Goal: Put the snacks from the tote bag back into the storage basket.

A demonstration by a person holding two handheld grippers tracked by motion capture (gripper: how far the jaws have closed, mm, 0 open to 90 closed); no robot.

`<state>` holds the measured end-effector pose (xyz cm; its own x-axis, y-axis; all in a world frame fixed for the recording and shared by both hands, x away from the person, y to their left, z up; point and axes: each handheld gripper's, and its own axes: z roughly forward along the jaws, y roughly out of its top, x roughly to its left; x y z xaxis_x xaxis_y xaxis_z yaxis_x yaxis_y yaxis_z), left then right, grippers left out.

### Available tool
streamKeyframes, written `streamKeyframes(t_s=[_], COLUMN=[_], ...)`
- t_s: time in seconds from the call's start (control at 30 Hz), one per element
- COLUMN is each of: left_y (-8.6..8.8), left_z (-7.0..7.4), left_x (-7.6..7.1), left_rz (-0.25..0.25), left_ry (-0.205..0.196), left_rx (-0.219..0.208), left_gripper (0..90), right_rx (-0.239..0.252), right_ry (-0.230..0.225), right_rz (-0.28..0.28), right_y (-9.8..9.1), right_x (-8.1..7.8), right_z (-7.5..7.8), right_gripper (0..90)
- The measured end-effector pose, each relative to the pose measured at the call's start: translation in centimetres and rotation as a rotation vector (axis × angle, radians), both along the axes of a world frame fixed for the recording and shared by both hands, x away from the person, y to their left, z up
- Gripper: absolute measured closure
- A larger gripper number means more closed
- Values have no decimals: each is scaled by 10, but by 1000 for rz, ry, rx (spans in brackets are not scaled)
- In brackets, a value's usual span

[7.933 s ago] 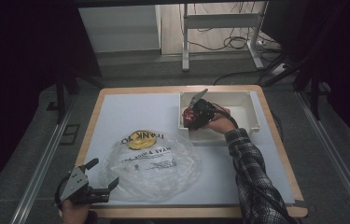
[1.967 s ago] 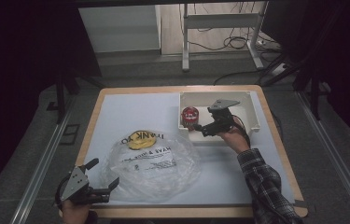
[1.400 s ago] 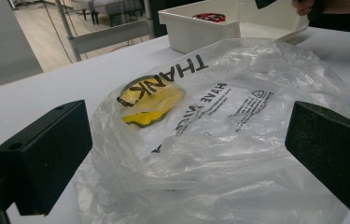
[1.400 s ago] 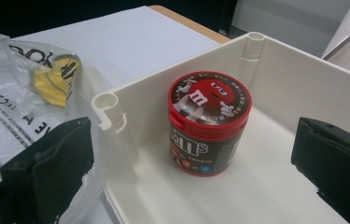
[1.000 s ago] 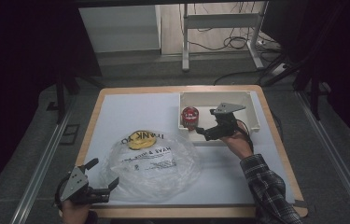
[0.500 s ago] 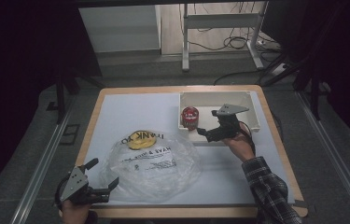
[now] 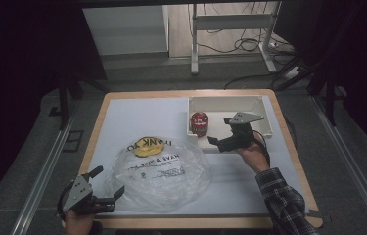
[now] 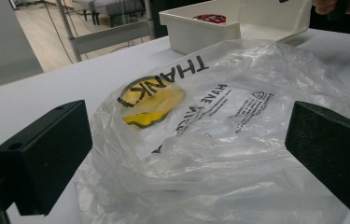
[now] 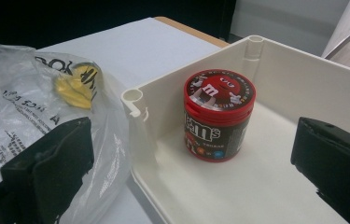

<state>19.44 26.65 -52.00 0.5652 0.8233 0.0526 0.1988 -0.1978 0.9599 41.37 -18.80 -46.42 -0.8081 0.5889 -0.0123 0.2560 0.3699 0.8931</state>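
The candy tub (image 9: 218,115) stood upright in the white bin (image 7: 264,112), in the corner nearest the plastic bag (image 7: 159,169) — untouched. The right gripper (image 7: 214,142) hovered at the bin's near edge, jaws spread wide and empty, aimed toward the tub. The left gripper (image 7: 106,185) sat at the table's near left corner, jaws parted too, with the bag's crumpled edge just ahead — a yellow item (image 8: 151,103) visible inside.

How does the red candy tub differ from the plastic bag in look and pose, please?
The candy tub is rigid, opaque red and brown, and stands upright inside the white bin; the plastic bag is soft, clear and crumpled, lying flat on the table. Both carry printed lettering, and neither is held by the tongs.
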Motion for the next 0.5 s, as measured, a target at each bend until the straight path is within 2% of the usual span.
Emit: streamKeyframes(t_s=[0.5], left_y=[0], left_z=[0], left_x=[0], left_rz=[0], left_ry=[0], left_rx=[-1], left_gripper=[6], right_rx=[7], right_ry=[-16], right_rz=[-10], right_y=[-7], right_x=[-11], right_z=[0], right_gripper=[0])
